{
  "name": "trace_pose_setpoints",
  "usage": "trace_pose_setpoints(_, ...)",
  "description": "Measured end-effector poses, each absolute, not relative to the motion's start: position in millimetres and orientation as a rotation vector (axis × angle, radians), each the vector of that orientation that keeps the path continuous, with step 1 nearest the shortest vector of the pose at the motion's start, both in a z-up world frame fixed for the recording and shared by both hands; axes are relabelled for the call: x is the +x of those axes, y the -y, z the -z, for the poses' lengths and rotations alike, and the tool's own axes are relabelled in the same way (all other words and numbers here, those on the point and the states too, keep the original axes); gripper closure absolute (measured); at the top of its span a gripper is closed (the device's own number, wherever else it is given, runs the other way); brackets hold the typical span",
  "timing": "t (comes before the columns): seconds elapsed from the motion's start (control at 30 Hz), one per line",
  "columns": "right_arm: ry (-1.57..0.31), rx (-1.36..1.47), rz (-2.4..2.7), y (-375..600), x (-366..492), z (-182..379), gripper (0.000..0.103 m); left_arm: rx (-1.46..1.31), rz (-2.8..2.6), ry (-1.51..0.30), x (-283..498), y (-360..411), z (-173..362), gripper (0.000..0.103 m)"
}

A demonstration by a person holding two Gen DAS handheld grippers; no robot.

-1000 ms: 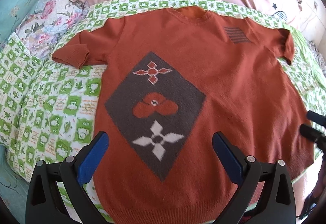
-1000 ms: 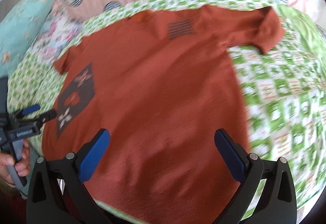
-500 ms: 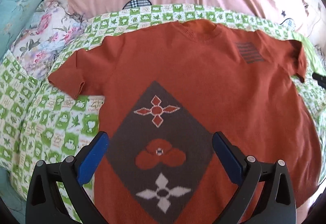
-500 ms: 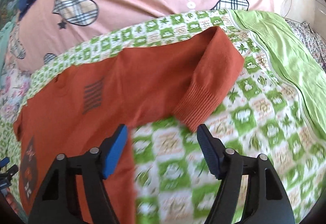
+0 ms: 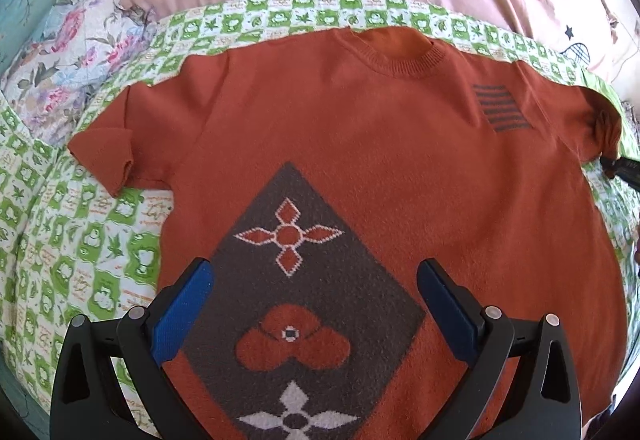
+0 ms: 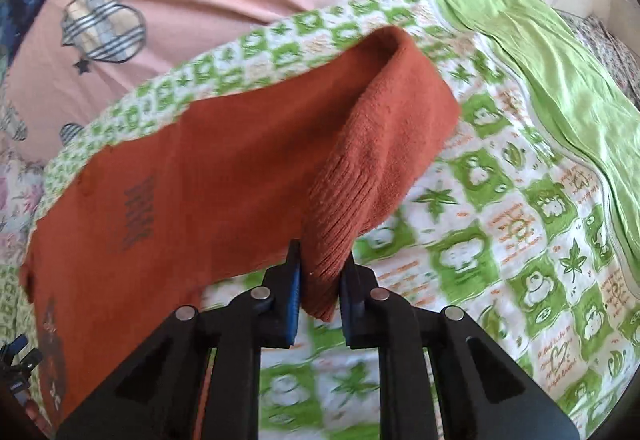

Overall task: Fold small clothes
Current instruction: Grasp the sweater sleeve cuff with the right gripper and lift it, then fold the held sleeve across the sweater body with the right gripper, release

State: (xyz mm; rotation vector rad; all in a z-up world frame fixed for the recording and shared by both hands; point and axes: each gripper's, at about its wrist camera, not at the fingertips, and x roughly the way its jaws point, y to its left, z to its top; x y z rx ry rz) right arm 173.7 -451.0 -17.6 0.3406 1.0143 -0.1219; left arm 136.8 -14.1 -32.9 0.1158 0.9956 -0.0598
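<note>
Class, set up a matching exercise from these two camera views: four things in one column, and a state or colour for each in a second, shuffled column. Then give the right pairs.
Things:
1. left gripper
2. right gripper
3. sweater
4. bed cover

States or colours:
A. green and white checks
B. open above the sweater's diamond pattern
C. rust orange, spread flat
D. shut on the sleeve cuff

Pairs: 1-B, 2-D, 3-C, 4-A
</note>
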Motion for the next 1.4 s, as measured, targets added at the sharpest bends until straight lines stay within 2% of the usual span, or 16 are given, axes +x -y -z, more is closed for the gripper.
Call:
trace_pose_setpoints(0.13, -1.021, 0.338, -0.035, 400, 186, -2, 0.085, 0.105, 0.084, -0.992, 133, 16, 34, 0.001)
trace_pose_setpoints(0.47, -1.09, 0.301, -0.54, 194, 240, -15, 0.085, 0.025, 0.154, -0.979, 120, -4, 26, 0.001)
trace_pose_setpoints(0.7, -1.163, 0.36, -0.744, 91, 288, 18, 0.085, -0.015, 0.145, -0.98, 117, -33, 29, 0.001)
trace_pose_setpoints(0.73, -1.161, 0.359, -0.753, 83, 290, 20, 0.085, -0.018, 0.141, -0.982, 117, -37, 30, 0.001)
trace_pose_setpoints(0.77, -1.158, 0.37, -0.764, 75, 295, 24, 0.079, -0.025, 0.138, -0.982, 117, -40, 31, 0.001)
trace_pose_setpoints(0.83, -1.182, 0.403, -0.762, 68, 302, 30, 0.055, -0.038, 0.131, -0.983, 119, -47, 33, 0.001)
trace_pose_setpoints(0.87, -1.185, 0.425, -0.759, 67, 303, 30, 0.039, -0.047, 0.13, -0.983, 121, -49, 34, 0.001)
trace_pose_setpoints(0.9, -1.165, 0.451, -0.76, 72, 303, 29, 0.036, -0.052, 0.127, -0.986, 125, -51, 36, 0.001)
trace_pose_setpoints(1.17, -1.059, 0.55, -0.593, 169, 274, 10, 0.036, -0.119, 0.176, -0.992, 179, -50, 51, 0.001)
trace_pose_setpoints(1.4, -1.034, 0.585, -0.415, 249, 233, 14, 0.036, -0.374, 0.279, -1.015, 255, -47, 71, 0.001)
